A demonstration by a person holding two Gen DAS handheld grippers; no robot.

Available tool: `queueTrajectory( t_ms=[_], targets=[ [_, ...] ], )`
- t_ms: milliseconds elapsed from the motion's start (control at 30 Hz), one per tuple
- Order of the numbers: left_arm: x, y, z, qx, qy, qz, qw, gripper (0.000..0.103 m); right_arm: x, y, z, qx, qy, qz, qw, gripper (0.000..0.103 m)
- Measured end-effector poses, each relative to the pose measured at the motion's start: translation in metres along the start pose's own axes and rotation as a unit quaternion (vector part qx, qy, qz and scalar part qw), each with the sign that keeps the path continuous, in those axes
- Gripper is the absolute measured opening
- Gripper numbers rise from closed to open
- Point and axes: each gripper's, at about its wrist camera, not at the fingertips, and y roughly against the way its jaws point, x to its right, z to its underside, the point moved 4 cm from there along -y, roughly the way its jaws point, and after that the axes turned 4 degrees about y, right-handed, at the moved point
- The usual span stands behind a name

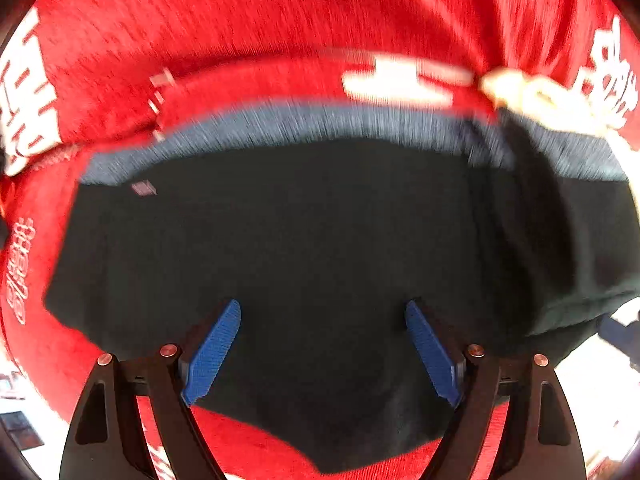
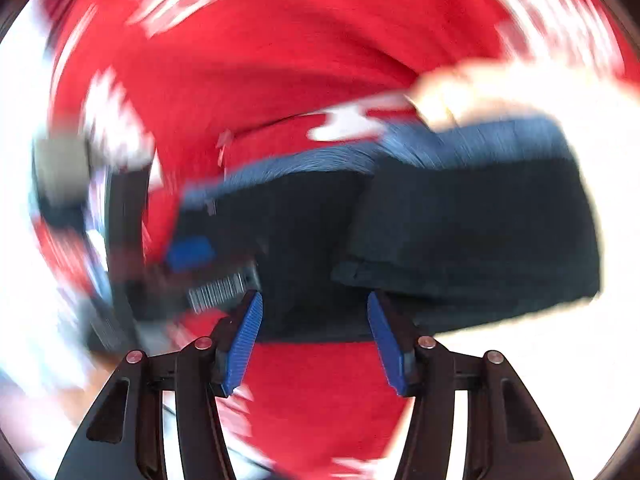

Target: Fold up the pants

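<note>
Dark pants (image 1: 320, 220) with a blue-grey waistband (image 1: 320, 124) lie folded on a red cloth (image 1: 280, 20). My left gripper (image 1: 323, 306) points down over the middle of the dark fabric, its blue pads wide apart and gripping nothing. In the right wrist view the pants (image 2: 460, 232) show a doubled layer on the right, waistband (image 2: 480, 140) at the top. My right gripper (image 2: 315, 297) stands open over the pants' near edge, with fabric showing in the gap but not pinched. The view is heavily blurred.
The red cloth (image 2: 280, 60) carries white printed characters (image 1: 24, 92) and covers the surface all around the pants. A pale blurred shape (image 1: 532, 96) sits at the waistband's right end. A blurred black tool with a blue pad (image 2: 188, 254) shows at the left of the right wrist view.
</note>
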Motion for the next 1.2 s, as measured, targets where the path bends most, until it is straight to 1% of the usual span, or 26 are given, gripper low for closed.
queueTrajectory(
  t_ms=[33,67,133,167,233,333,367,400,433,467,500,533,600,633,700,733,767,800,833,867,967,1067,1100,1133,1167,1200],
  targets=[
    [-0.002,0.000,0.003,0.020,0.008,-0.002,0.9998,0.095,0.019,-0.004,-0.003,0.001,-0.062,-0.033,0.998,0.059],
    [-0.003,-0.001,0.004,0.022,0.012,-0.004,0.9997,0.096,0.038,-0.007,-0.005,0.007,-0.118,-0.063,0.991,0.059],
    [-0.006,-0.001,0.005,0.015,0.022,0.010,0.9996,0.096,0.055,-0.013,-0.005,0.012,-0.160,-0.086,0.983,0.059],
    [-0.006,-0.002,0.005,0.014,0.019,0.010,0.9997,0.096,0.060,-0.015,-0.005,0.011,-0.173,-0.089,0.981,0.059],
    [-0.003,-0.002,0.004,0.015,0.008,0.005,0.9998,0.098,0.075,-0.020,0.000,0.014,-0.220,-0.109,0.969,0.059],
    [-0.003,-0.002,0.004,0.011,0.008,0.006,0.9999,0.098,0.090,-0.027,0.004,0.040,-0.288,-0.144,0.946,0.058],
    [-0.003,-0.001,0.003,0.010,0.010,0.006,0.9999,0.098,0.096,-0.028,0.006,0.048,-0.314,-0.152,0.936,0.055],
    [-0.003,0.000,0.003,0.007,0.012,0.005,0.9999,0.098,0.097,-0.030,0.006,0.052,-0.327,-0.153,0.931,0.034],
    [-0.003,-0.001,0.002,0.006,0.013,0.004,0.9999,0.098,0.101,-0.031,0.007,0.054,-0.341,-0.152,0.926,0.004],
    [-0.002,-0.001,0.002,0.006,0.013,0.003,0.9999,0.098,0.104,-0.032,0.004,0.054,-0.348,-0.158,0.923,0.004],
    [-0.002,-0.001,0.002,0.008,0.012,0.003,0.9999,0.098,0.101,-0.029,0.003,0.057,-0.342,-0.170,0.922,0.004],
    [-0.002,-0.002,0.001,0.009,0.013,0.003,0.9999,0.098,0.095,-0.025,0.001,0.054,-0.327,-0.174,0.927,0.004],
    [-0.001,-0.001,0.002,0.013,0.013,0.002,0.9998,0.098,0.085,-0.020,0.004,0.028,-0.281,-0.154,0.947,0.004],
    [-0.001,0.000,0.002,0.013,0.014,0.002,0.9998,0.098,0.082,-0.020,0.009,0.010,-0.266,-0.140,0.954,0.004],
    [-0.001,0.000,0.002,0.010,0.015,0.002,0.9998,0.098,0.081,-0.023,0.015,-0.001,-0.256,-0.134,0.957,0.009],
    [-0.001,0.001,0.003,0.010,0.015,0.001,0.9998,0.098,0.080,-0.025,0.016,0.000,-0.260,-0.140,0.955,0.010],
    [-0.001,0.002,0.003,0.011,0.015,0.002,0.9998,0.098,0.080,-0.026,0.017,0.002,-0.268,-0.149,0.952,0.014],
    [-0.001,0.002,0.003,0.011,0.014,0.002,0.9998,0.098,0.080,-0.028,0.017,0.003,-0.275,-0.161,0.948,0.034],
    [-0.001,0.002,0.004,0.011,0.014,0.003,0.9998,0.098,0.080,-0.029,0.017,0.005,-0.279,-0.163,0.946,0.059],
    [0.000,0.003,0.004,0.011,0.013,0.003,0.9998,0.098,0.081,-0.030,0.018,0.009,-0.283,-0.164,0.945,0.063],
    [-0.001,0.002,0.004,0.013,0.013,0.002,0.9998,0.098,0.078,-0.039,0.016,0.016,-0.303,-0.174,0.937,0.063],
    [-0.005,0.001,0.005,0.011,0.015,0.004,0.9998,0.098,0.088,-0.042,0.019,0.035,-0.339,-0.190,0.921,0.062],
    [-0.006,0.003,0.004,0.008,0.017,0.002,0.9998,0.098,0.091,-0.046,0.018,0.040,-0.354,-0.195,0.914,0.051],
    [-0.008,0.006,0.003,0.007,0.020,-0.001,0.9998,0.098,0.093,-0.049,0.017,0.040,-0.363,-0.198,0.910,0.019],
    [-0.011,0.013,0.003,0.014,0.023,-0.002,0.9996,0.098,0.096,-0.048,0.018,0.040,-0.368,-0.201,0.907,0.013],
    [-0.013,0.017,0.003,0.020,0.024,-0.001,0.9995,0.098,0.095,-0.045,0.014,0.042,-0.367,-0.209,0.905,0.013]
  ],
)
